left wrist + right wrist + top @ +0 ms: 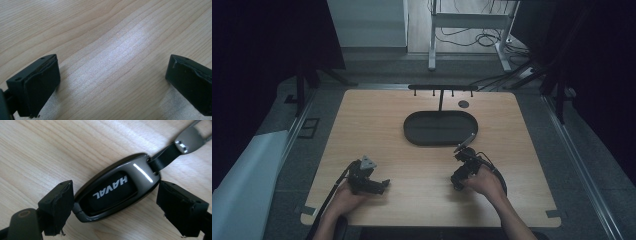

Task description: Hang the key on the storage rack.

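A glossy grey key fob (140, 170) with a black face reading HAVAL lies slantwise on the wooden table (377, 125). Its black strap (165, 156) ends in a metal tab (188, 140). My right gripper (116, 188) is shut on the fob, one pad against its lower end and the other against its strap end. In the high view this gripper (463, 156) sits right of centre, just in front of the tray, and the strap (466, 141) points at the tray. My left gripper (382, 184) rests at the front left. Its jaws (113, 62) stand wide open over bare wood.
A black oval tray (412, 131) lies at mid-table. Behind it stands a low black rack with small hooks (442, 88), and a small dark disc (463, 104) lies at the back right. Bare wood stretches between the two hands.
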Tool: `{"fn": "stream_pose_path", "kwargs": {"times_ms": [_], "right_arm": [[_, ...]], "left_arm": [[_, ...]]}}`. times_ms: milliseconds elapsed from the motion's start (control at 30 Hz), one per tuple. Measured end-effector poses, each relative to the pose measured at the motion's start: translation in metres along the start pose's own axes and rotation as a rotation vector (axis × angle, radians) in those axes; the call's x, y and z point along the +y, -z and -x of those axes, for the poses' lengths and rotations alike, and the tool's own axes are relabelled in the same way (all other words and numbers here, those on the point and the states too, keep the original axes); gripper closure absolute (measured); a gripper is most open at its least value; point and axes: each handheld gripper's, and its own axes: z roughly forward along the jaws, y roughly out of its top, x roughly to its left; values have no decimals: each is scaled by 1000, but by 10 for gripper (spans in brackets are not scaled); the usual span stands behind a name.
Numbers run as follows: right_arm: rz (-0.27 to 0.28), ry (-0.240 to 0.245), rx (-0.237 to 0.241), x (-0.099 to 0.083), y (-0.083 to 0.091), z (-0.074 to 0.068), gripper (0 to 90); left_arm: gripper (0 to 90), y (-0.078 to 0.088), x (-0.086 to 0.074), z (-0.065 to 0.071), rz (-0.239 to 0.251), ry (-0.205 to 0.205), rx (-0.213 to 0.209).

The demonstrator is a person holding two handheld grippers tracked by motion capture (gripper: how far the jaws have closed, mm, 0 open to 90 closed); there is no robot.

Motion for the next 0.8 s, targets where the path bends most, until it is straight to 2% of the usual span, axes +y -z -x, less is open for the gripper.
{"fn": "stream_pose_path", "kwargs": {"times_ms": [33, 67, 233, 400, 433, 467, 533, 667, 733, 800], "right_arm": [[-13, 21, -5, 0, -1, 0, 244], [-20, 30, -4, 0, -2, 0, 263], [-27, 34, -9, 0, -2, 5, 327], [-45, 59, -36, 4, -2, 9, 366], [-53, 68, -44, 4, -2, 8, 387], [-67, 101, -67, 5, -2, 7, 445], [-78, 109, -73, 6, -2, 8, 464], [-75, 147, -64, 7, -1, 10, 484], [-75, 150, -64, 6, -1, 11, 486], [-62, 154, -33, 4, 0, 16, 490]], "left_arm": [[0, 0, 0, 0, 0, 0, 0], [0, 0, 0, 0, 0, 0, 0], [0, 0, 0, 0, 0, -1, 0], [0, 0, 0, 0, 0, 0, 0], [0, 0, 0, 0, 0, -1, 0], [0, 0, 0, 0, 0, -1, 0], [0, 0, 0, 0, 0, -1, 0], [0, 0, 0, 0, 0, 0, 0], [0, 0, 0, 0, 0, 0, 0], [0, 0, 0, 0, 0, 0, 0]]}}
